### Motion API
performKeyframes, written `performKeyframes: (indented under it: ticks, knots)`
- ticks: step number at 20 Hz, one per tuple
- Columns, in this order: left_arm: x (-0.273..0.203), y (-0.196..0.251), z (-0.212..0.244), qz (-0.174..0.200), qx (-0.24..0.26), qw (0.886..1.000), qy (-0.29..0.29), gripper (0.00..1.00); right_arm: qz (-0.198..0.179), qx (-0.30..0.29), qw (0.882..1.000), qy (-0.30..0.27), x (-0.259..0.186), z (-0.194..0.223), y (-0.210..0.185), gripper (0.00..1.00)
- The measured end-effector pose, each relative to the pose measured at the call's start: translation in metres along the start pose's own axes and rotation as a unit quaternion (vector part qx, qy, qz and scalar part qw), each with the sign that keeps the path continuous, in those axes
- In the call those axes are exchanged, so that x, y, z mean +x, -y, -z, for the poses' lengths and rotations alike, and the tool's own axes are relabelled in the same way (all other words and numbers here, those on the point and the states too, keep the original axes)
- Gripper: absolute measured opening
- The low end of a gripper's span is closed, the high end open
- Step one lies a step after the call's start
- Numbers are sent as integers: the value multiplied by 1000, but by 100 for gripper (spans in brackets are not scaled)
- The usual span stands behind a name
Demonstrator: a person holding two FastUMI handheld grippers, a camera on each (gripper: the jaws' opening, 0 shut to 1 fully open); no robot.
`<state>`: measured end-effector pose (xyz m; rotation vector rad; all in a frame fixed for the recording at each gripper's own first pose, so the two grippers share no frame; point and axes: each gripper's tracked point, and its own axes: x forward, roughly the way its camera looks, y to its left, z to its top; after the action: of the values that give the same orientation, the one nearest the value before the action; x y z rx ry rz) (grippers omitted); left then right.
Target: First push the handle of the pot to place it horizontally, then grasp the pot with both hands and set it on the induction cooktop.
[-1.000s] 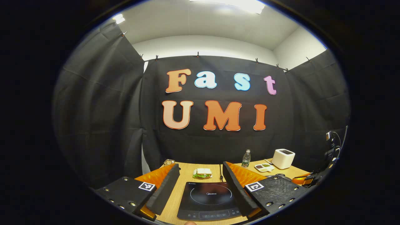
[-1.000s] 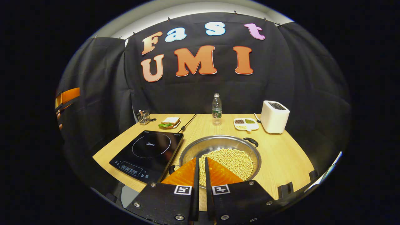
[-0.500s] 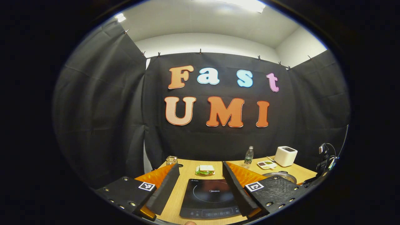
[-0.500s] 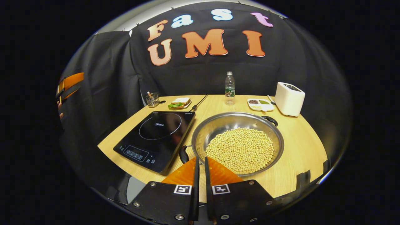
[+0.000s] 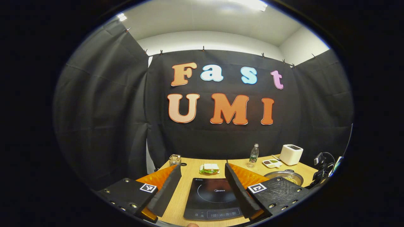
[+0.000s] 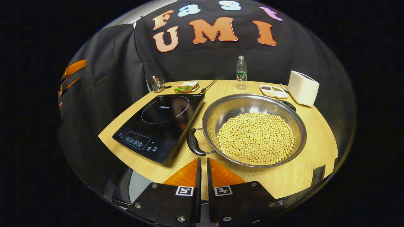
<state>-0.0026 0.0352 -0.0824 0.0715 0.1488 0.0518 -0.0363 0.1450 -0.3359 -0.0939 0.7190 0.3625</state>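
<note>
Pot: the steel pot (image 6: pixel 254 129), filled with pale beans (image 6: pixel 255 138), sits on the worktop (image 6: pixel 312 157) just beside the right edge of the cooktop (image 6: pixel 161 121), not on it.
Handles: the near black handle (image 6: pixel 193 143) points toward the cooktop's front corner; the far handle (image 6: pixel 288 105) is at the back right rim. The line between them looks slanted, so by my reading the push step is not yet done.
Right tool: the right tool (image 6: pixel 202 162) hangs above the worktop's front edge, short of the pot, its fingers nearly together with a thin slit between, gripping nothing.
Left tool: the left tool (image 5: pixel 202 189) is held over the cooktop (image 5: pixel 214 198) with fingers spread wide and nothing between them; the pot (image 5: pixel 284 177) lies off to its right.
Done so far: nothing visible; no contact with the pot.
Left to do: nudge the near handle level, grip both handles, lift, and set the pot on the cooktop.
Other items: bottle (image 6: pixel 241 72), toaster (image 6: pixel 303 87) and sandwich (image 6: pixel 187 86) stand well back.
</note>
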Motion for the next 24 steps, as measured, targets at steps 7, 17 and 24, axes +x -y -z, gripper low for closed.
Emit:
performKeyframes:
  ticks: [7, 17, 24]
  knots:
    - [4, -4, 12, 2, -9, 1000, -8, 90, 0, -16, 1000, -9, 20, -5, -17, 9]
    - [3, -22, 21, -11, -8, 1000, -13, 89, 14, -7, 1000, 0, 37, -24, -14, 9]
    - [6, -23, 23, -11, -5, 1000, -14, 89, 2, 14, 1000, 3, 53, -31, -20, 10]
